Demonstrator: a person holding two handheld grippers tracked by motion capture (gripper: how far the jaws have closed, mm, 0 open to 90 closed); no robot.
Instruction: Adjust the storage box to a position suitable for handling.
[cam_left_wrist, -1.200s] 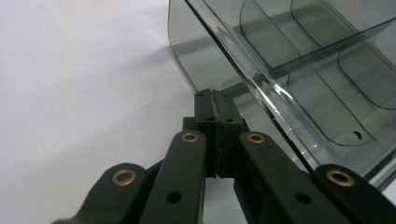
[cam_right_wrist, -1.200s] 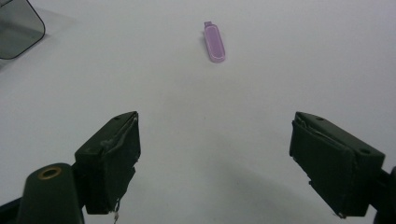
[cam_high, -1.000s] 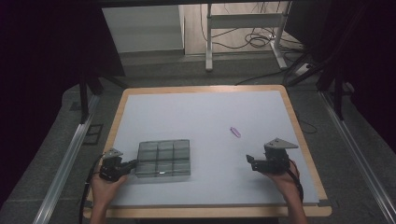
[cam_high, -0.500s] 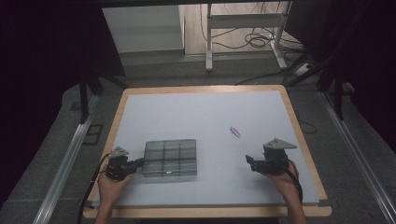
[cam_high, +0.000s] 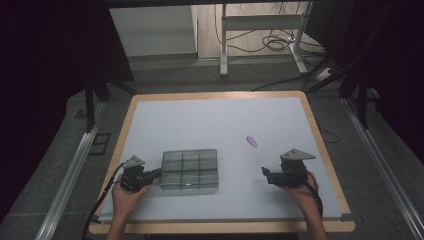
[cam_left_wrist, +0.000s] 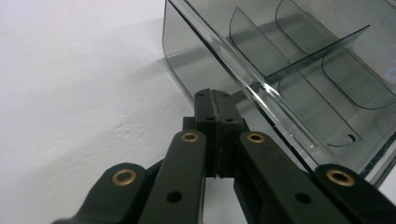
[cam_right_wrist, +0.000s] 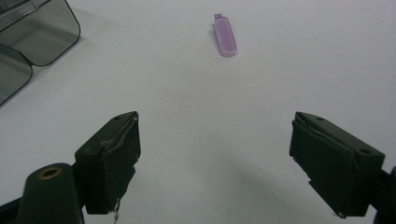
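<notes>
Pale counter (cam_high: 210, 120): left tongs (cam_left_wrist: 215, 105) closed empty, nudging tray (cam_high: 190, 169) lower left; right tongs (cam_right_wrist: 215, 158) wide open, empty. Next, likely reaching purple stick (cam_right_wrist: 224, 35) upper centre.

A smoky clear compartment box (cam_high: 190, 169) lies flat, its near wall touching the left gripper's (cam_high: 156, 173) closed tips.

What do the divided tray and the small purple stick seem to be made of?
Tray: looks like smoky, see-through hard plastic; glossy edges catch light and the dividers show through its walls. Purple stick: probably matte plastic, with an even pale colour and rounded ends; too small to be sure.
</notes>
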